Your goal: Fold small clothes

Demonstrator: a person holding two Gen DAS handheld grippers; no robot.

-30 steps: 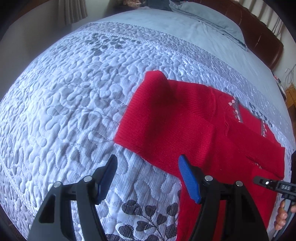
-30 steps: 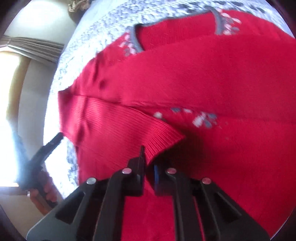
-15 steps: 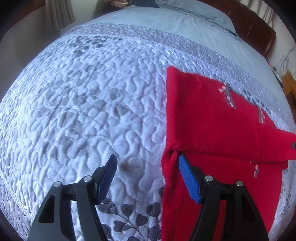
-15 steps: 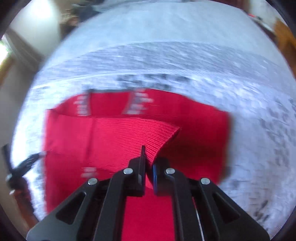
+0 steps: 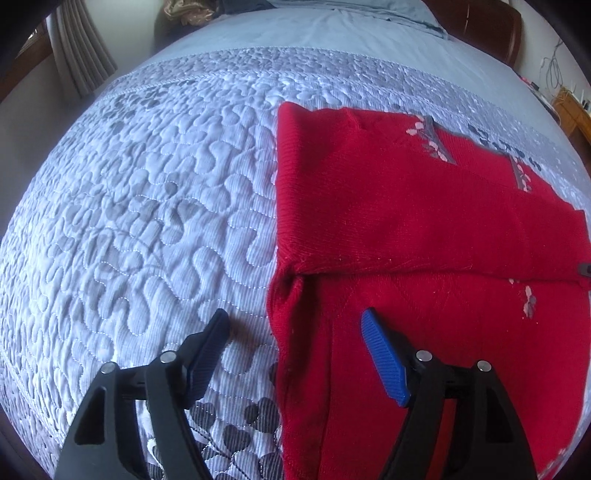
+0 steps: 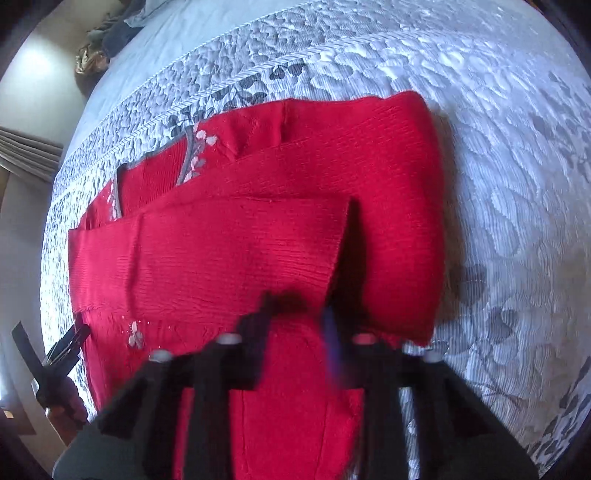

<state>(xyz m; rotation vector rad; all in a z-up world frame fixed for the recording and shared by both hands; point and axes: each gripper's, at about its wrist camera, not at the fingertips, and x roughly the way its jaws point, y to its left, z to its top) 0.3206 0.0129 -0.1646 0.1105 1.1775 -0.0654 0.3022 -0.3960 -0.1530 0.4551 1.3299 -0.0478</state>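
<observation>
A red knitted sweater (image 5: 406,206) with a grey collar lies on the quilted bedspread (image 5: 147,184). One sleeve (image 6: 229,251) is folded flat across its chest. My left gripper (image 5: 291,317) hovers over the sweater's left side edge. Its jaws are opening wide, one blue pad (image 5: 384,358) over the red knit and the other over the quilt, with nothing pinched. My right gripper (image 6: 295,314) is blurred at the sleeve's cuff end. Its jaws stand a little apart, and the cuff (image 6: 340,258) lies just ahead of them, not gripped. The left gripper (image 6: 55,354) and a hand show at that view's left edge.
A grey pillow (image 5: 388,14) and a brown headboard (image 5: 491,26) lie at the far end of the bed. A curtain (image 5: 81,55) hangs at the far left, and a small stand with cables (image 5: 569,107) is at the far right. Wide quilt surrounds the sweater.
My right gripper carried the sleeve cuff across the sweater, laid it flat and parted its jaws. My left gripper shifted along the sweater's side edge and widened slightly.
</observation>
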